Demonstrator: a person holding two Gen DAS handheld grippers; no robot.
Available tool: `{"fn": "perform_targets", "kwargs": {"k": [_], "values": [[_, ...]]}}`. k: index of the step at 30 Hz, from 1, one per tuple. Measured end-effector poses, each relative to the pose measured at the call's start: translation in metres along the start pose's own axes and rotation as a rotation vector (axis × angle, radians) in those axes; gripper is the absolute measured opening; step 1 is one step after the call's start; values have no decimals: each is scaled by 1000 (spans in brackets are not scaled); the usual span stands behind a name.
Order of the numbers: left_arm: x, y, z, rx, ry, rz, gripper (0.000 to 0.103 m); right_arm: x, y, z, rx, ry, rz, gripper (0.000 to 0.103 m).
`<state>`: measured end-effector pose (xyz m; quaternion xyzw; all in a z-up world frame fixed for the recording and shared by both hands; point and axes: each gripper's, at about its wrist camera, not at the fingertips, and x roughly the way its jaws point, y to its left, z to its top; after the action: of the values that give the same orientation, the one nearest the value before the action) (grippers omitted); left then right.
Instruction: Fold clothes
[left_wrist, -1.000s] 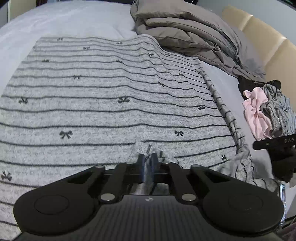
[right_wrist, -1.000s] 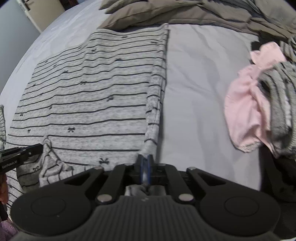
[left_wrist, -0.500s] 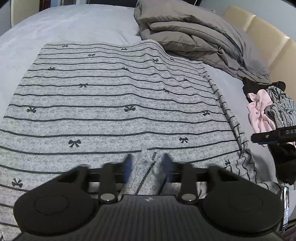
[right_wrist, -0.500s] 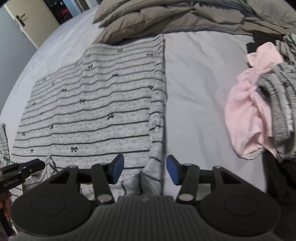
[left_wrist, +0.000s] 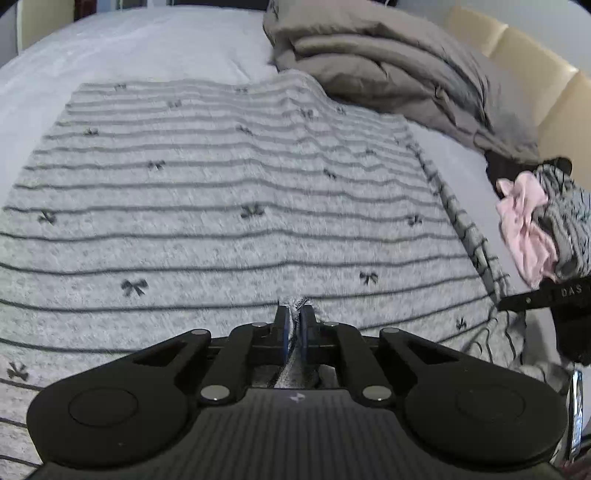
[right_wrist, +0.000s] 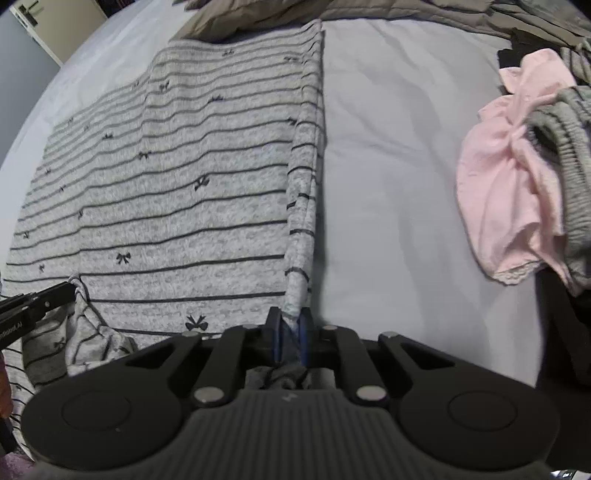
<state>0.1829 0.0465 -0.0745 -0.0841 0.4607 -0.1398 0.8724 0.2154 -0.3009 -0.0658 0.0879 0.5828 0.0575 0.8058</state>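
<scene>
The bed (right_wrist: 388, 147) carries the garment (left_wrist: 221, 206), spread ahead of both fingers. Left gripper (left_wrist: 292, 326) and right gripper (right_wrist: 289, 338) each pinch its near hem. Lift both corners level and together, keeping the edge taut.

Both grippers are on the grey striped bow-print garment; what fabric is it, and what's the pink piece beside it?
Grey striped bow-print garment: likely soft heathered knit, matte, speckled, draping in gentle ripples. Pink garment: thinner, smooth-looking cloth, crumpled, with what seems a lace-trimmed edge; fibre unclear.
</scene>
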Motion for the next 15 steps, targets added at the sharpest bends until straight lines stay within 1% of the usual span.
{"fn": "perform_targets", "kwargs": {"k": [2,5,8,11,12,13,15], "values": [[-2,0,1,-1,-13,-1,4,-7,-9,-1,17,-14,12,11],[-17,-6,16,20,-66,10,3,-17,-27,-1,60,-21,30,8],[-31,-15,38,50,-123,31,3,-23,-44,-1,90,-31,8,6],[-37,-27,62,95,-162,62,3,-27,-61,-2,122,-42,-17,6],[-39,-30,70,106,-169,67,3,-28,-67,-2,136,-48,-12,6],[-42,-35,77,116,-175,75,3,-29,-72,-2,154,-54,5,9],[-47,-41,85,129,-189,85,3,-31,-77,-2,202,-59,53,12]]}}
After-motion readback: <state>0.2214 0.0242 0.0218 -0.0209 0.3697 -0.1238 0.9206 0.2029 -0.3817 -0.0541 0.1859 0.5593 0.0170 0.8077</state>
